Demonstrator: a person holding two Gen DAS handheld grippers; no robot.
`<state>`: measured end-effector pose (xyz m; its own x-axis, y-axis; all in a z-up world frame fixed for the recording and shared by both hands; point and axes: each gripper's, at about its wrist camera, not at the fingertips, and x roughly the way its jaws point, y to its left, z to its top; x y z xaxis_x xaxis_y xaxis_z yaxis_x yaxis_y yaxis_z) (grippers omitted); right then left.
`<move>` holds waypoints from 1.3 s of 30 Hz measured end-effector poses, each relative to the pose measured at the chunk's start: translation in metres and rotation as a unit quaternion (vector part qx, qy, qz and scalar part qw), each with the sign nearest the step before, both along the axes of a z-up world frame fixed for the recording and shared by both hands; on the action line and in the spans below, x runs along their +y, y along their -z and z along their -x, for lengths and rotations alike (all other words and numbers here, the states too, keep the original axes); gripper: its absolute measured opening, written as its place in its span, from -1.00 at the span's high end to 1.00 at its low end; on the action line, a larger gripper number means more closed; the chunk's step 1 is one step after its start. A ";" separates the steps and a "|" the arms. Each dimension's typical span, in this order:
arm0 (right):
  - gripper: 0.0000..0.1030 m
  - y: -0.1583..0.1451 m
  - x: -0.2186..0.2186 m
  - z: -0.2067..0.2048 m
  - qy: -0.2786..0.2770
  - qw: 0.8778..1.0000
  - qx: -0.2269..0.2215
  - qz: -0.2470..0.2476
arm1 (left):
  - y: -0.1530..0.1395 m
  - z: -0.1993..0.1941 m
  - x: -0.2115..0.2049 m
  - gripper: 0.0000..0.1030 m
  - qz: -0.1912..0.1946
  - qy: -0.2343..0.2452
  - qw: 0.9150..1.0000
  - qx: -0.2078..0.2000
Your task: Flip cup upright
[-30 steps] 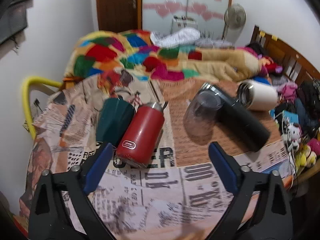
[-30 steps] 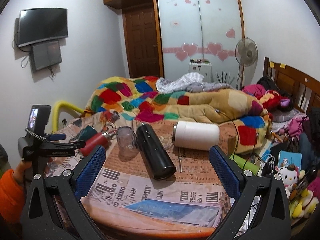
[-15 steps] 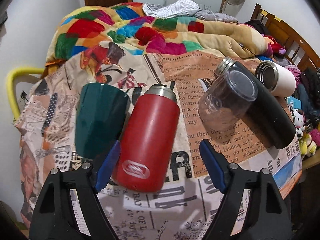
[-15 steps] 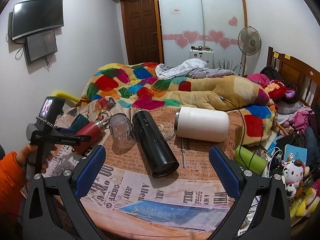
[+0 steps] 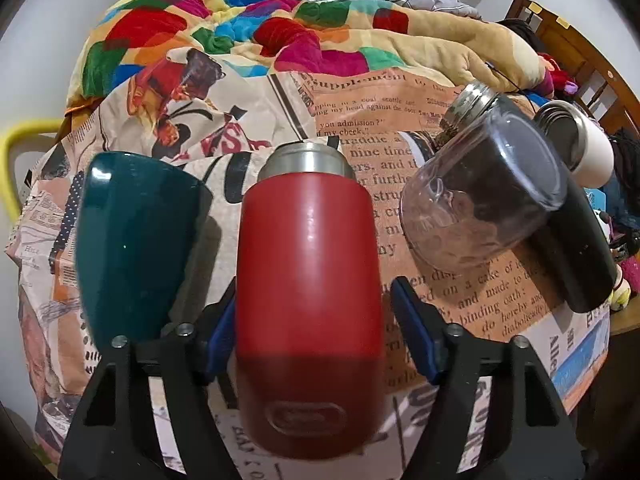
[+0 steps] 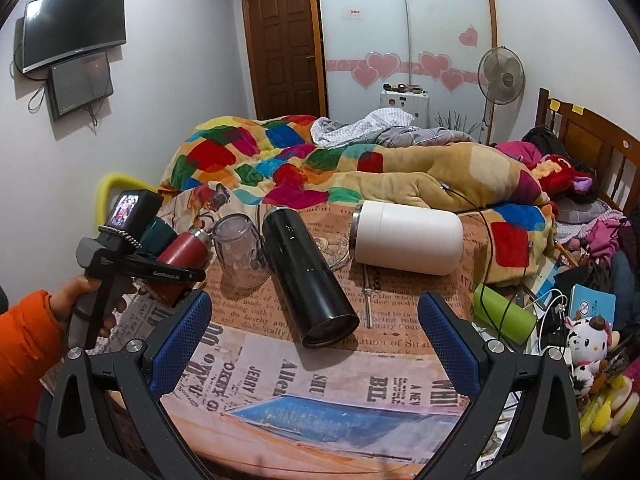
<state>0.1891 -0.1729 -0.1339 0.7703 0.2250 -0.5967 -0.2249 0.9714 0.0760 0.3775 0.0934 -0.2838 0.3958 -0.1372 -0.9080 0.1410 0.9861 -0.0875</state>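
A red flask (image 5: 308, 280) lies on its side on the newspaper-covered table (image 5: 500, 304), steel neck pointing away. My left gripper (image 5: 310, 332) is open, its blue pads either side of the flask's lower body, the left pad close and the right pad a little apart. The red flask also shows in the right wrist view (image 6: 182, 250), behind the left gripper body (image 6: 132, 264). My right gripper (image 6: 310, 344) is open and empty above the table's near edge, facing a black flask (image 6: 308, 276).
A dark green cup (image 5: 132, 248) lies left of the red flask. A clear glass (image 5: 484, 204) stands upside down on the right, a black flask (image 5: 572, 240) and white flask (image 5: 584, 144) behind it. A colourful quilt (image 5: 280, 36) lies beyond the table.
My left gripper has moved forward and down onto the red flask, which now sits between its jaws. My right gripper has stayed nearly still and open.
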 end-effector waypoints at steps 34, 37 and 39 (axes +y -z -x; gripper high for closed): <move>-0.99 -0.035 -0.007 0.044 -0.013 0.999 -0.048 -0.012 | -0.141 0.130 -0.094 -0.19 -0.005 0.086 0.986 -0.140; -0.99 -0.034 -0.011 0.047 -0.011 0.999 -0.047 -0.012 | -0.127 0.134 -0.112 -0.19 -0.005 0.103 0.987 -0.127; -0.99 -0.032 -0.013 0.048 -0.010 0.999 -0.045 -0.011 | -0.113 0.135 -0.122 -0.19 0.004 0.108 0.988 -0.108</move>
